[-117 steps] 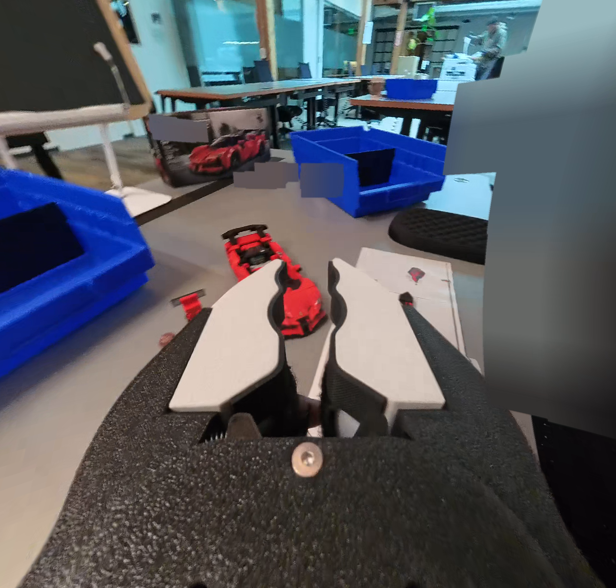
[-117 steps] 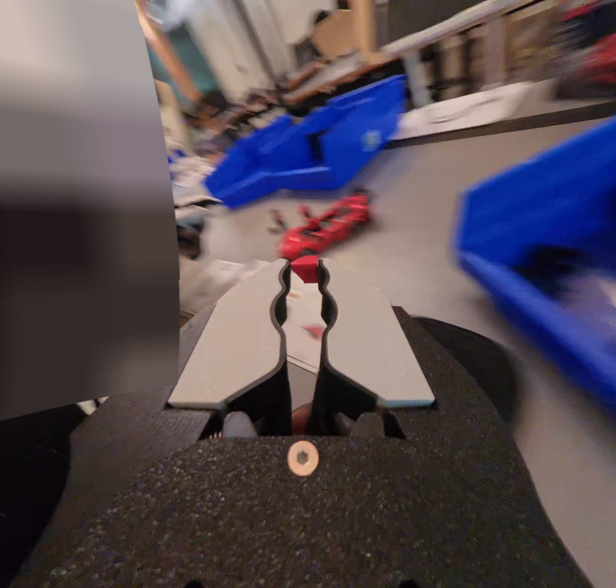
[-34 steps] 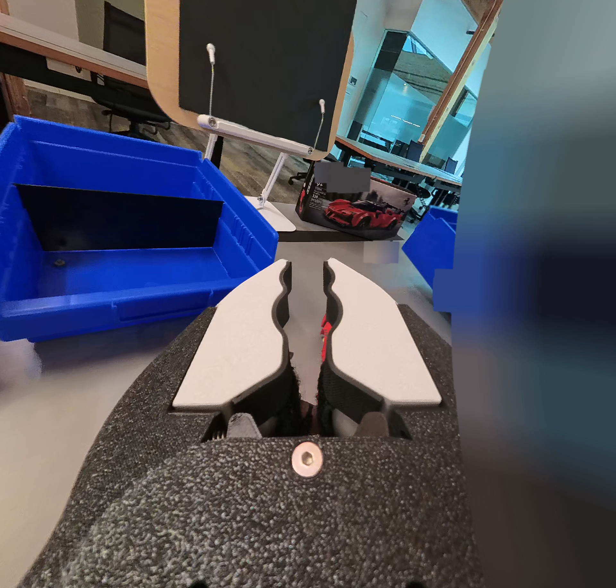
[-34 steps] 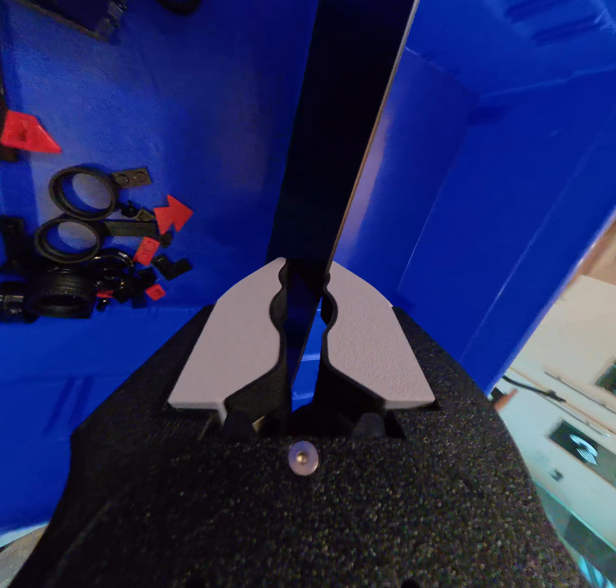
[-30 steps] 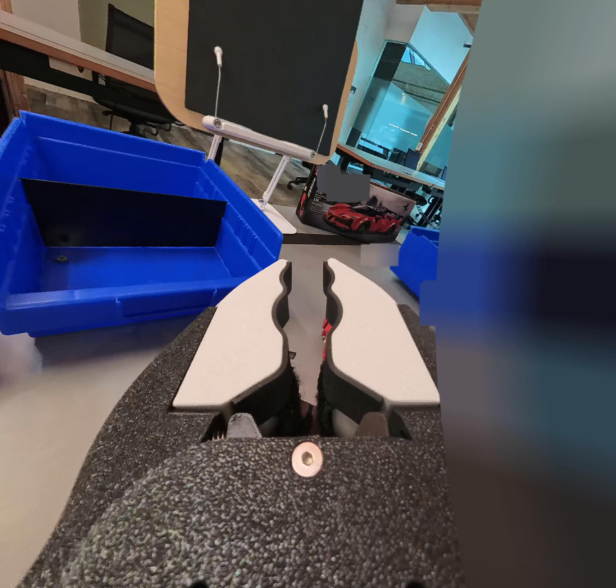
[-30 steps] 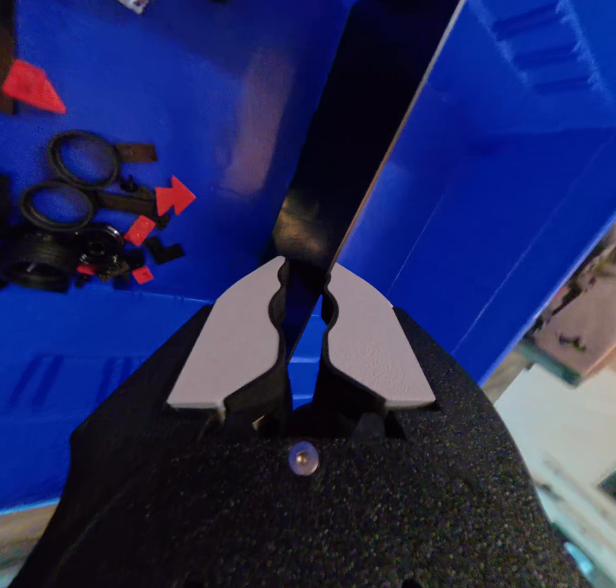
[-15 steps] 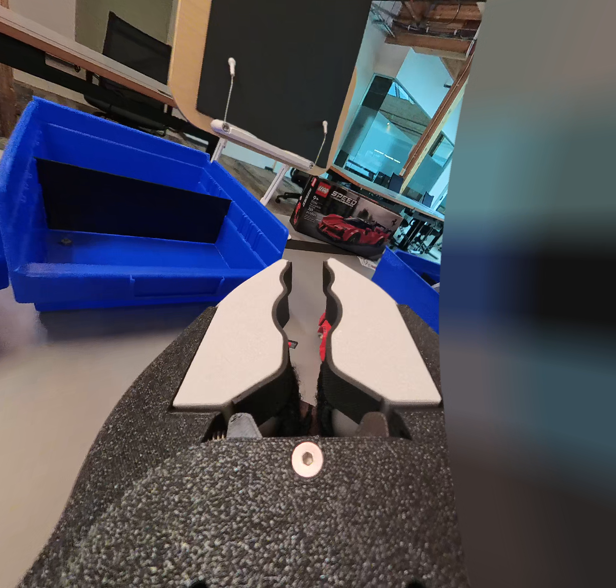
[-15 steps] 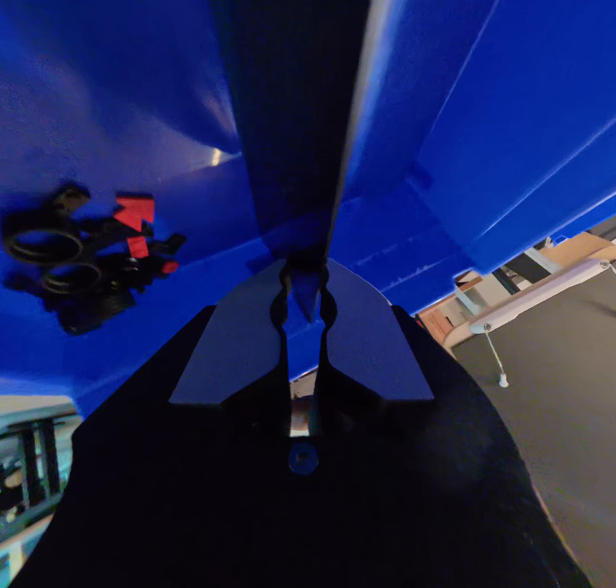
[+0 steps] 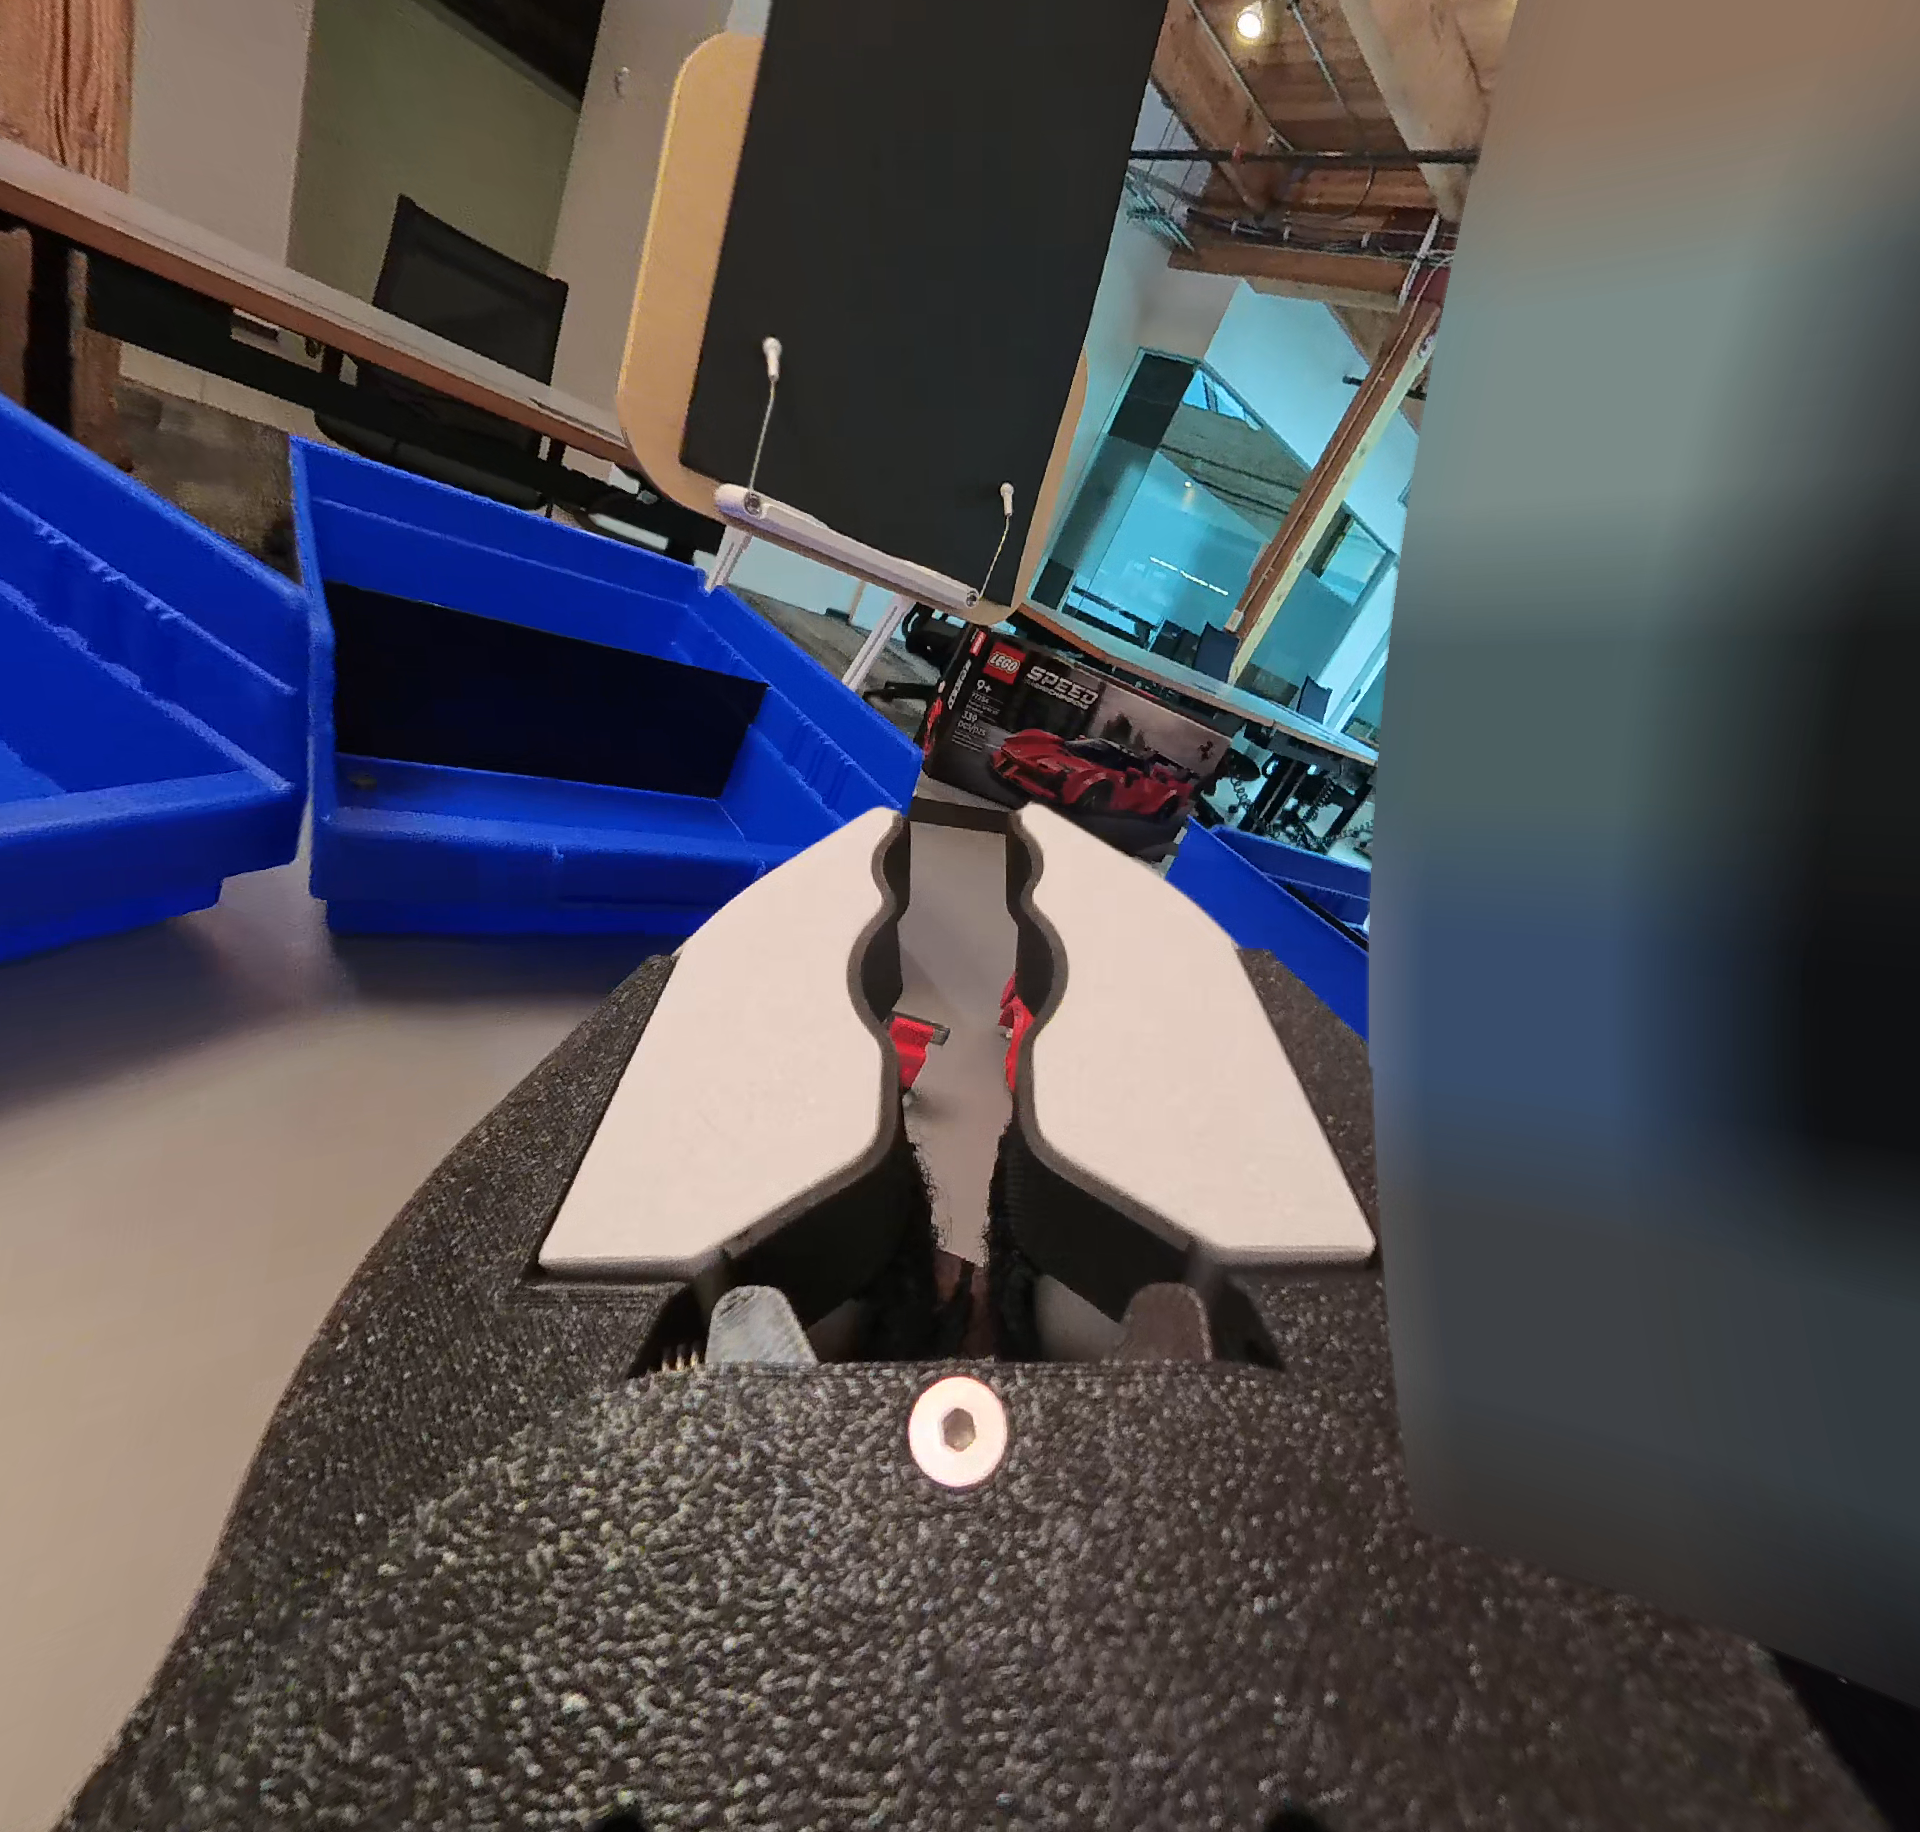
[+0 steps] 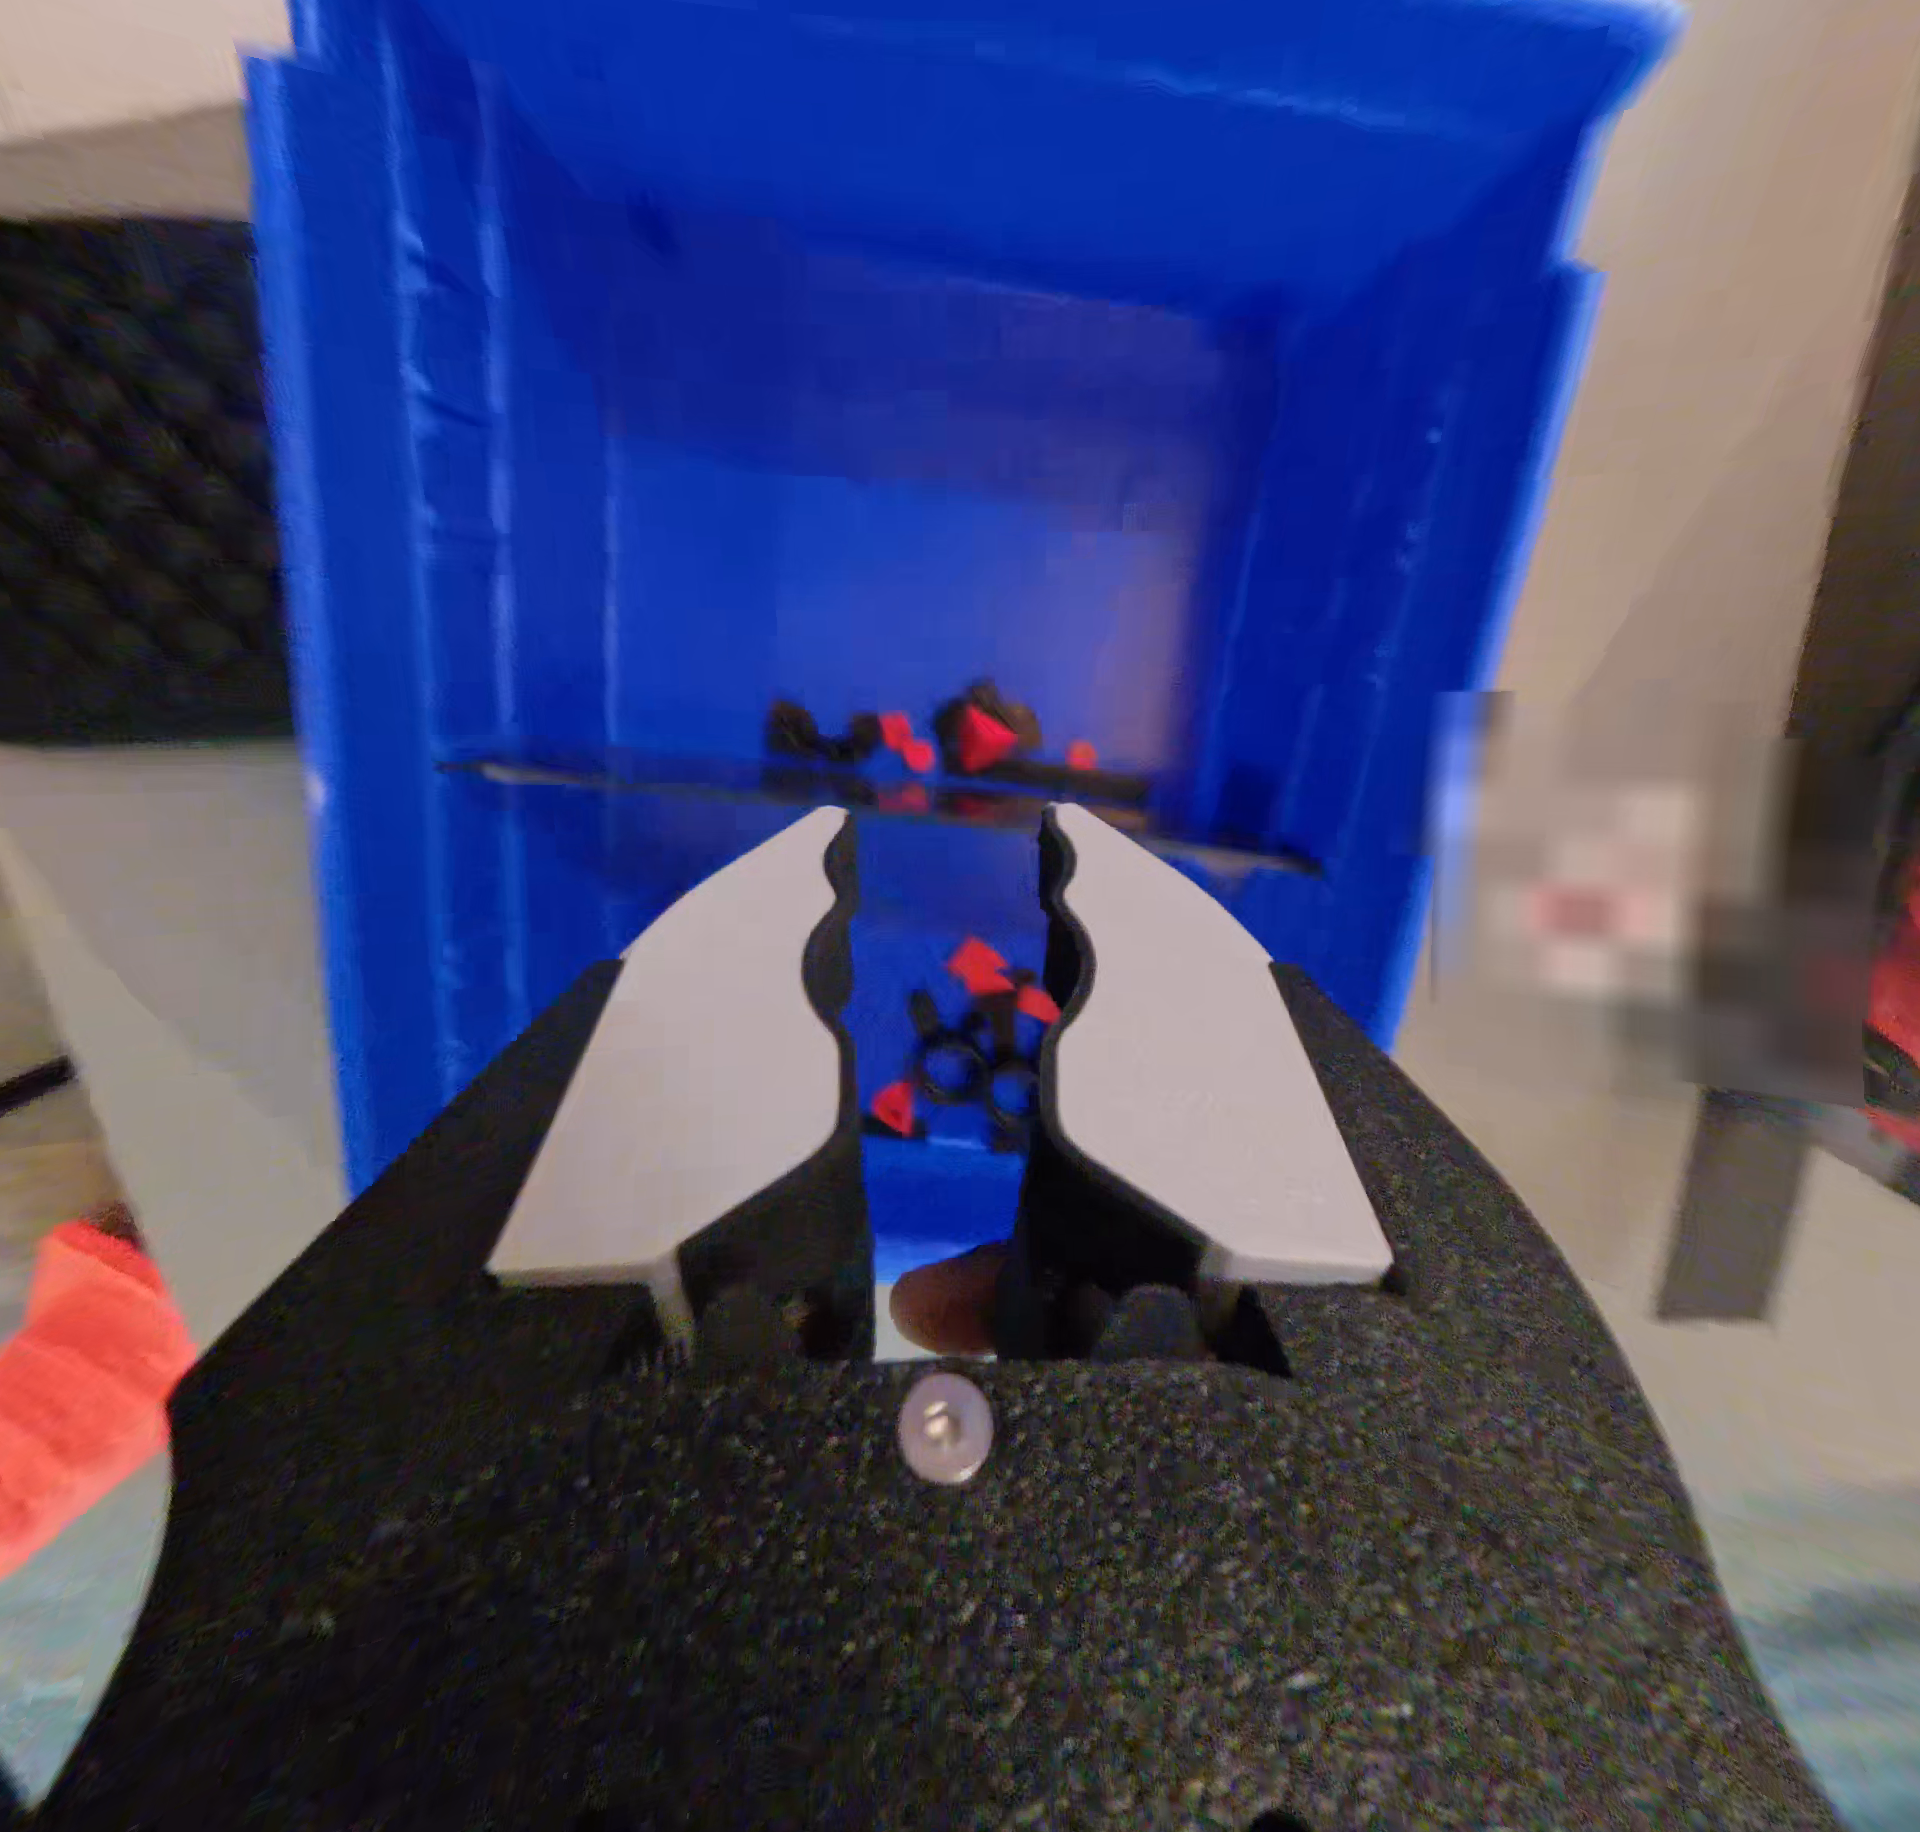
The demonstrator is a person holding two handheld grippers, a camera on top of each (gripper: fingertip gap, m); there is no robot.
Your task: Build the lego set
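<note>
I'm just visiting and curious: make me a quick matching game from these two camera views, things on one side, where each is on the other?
Things:
1. black rings
2. set box
3. right claw
4. black divider

Places:
A. standing on the table beyond the bins
B. open above a blue bin
C. loose in the bin's near compartment
D. across the bin's inside

Pairs: 1-C, 2-A, 3-B, 4-D

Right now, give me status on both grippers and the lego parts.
Left gripper open, empty, low over table. Right gripper open, empty, above blue bin. Loose pieces inside; black divider crosses it.
</note>
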